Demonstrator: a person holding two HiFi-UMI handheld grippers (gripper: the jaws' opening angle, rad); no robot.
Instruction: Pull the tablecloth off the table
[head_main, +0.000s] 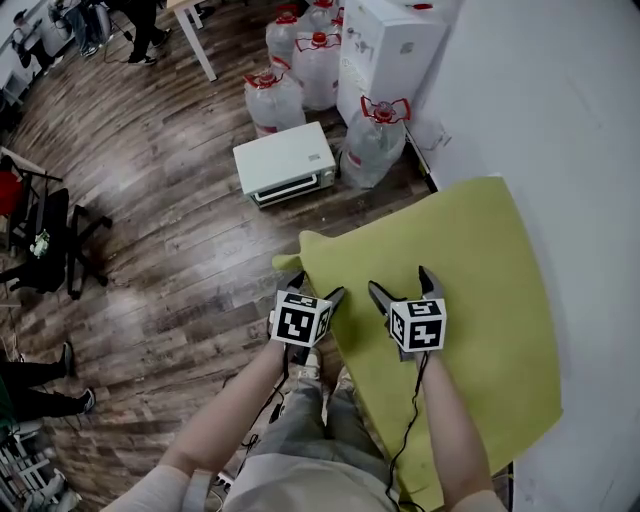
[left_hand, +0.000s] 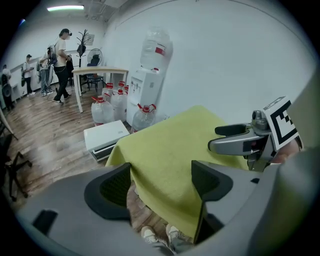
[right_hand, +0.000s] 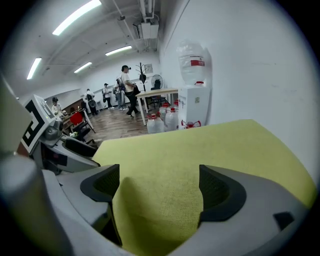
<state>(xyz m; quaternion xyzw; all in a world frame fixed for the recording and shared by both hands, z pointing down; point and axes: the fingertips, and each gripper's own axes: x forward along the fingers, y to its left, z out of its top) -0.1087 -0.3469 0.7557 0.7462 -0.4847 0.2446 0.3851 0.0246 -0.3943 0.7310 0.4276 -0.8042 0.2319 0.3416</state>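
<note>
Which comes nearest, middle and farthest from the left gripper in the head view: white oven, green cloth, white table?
1. The green cloth, beside the left gripper.
2. The white oven, on the floor ahead.
3. The white table, far back.

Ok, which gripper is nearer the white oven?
Left. The left gripper sits at the cloth's left edge, on the oven's side; the right gripper is over the cloth, farther right.
</note>
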